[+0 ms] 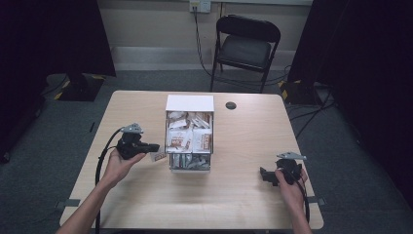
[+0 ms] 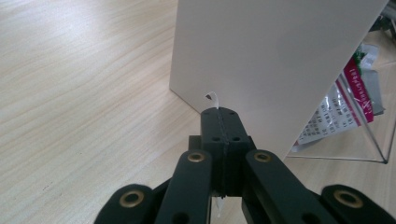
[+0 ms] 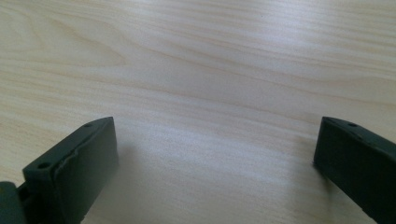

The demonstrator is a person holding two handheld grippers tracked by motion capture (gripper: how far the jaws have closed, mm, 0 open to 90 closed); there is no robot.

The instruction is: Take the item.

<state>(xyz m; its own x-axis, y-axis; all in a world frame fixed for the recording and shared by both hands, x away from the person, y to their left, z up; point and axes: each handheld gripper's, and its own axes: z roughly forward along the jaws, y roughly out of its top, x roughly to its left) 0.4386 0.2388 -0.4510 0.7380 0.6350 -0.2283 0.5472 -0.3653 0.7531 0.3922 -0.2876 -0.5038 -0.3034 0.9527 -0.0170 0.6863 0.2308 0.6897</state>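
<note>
Packet (image 1: 158,156) between left gripper (image 1: 155,147) jaws

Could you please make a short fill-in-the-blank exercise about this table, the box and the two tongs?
1. The left tongs are shut on a small ___ packet.
2. The right tongs are ___, with nothing between the jaws.
3. The clear box of packets stands near the ___ of the table.
4. Behind the table stands a folding ___.

Missing words: white; open; middle; chair

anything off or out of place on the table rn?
One packet is out of the clear box, pinched in the left gripper beside its white side. The right gripper rests open on bare table. Nothing spilled or damaged.
</note>
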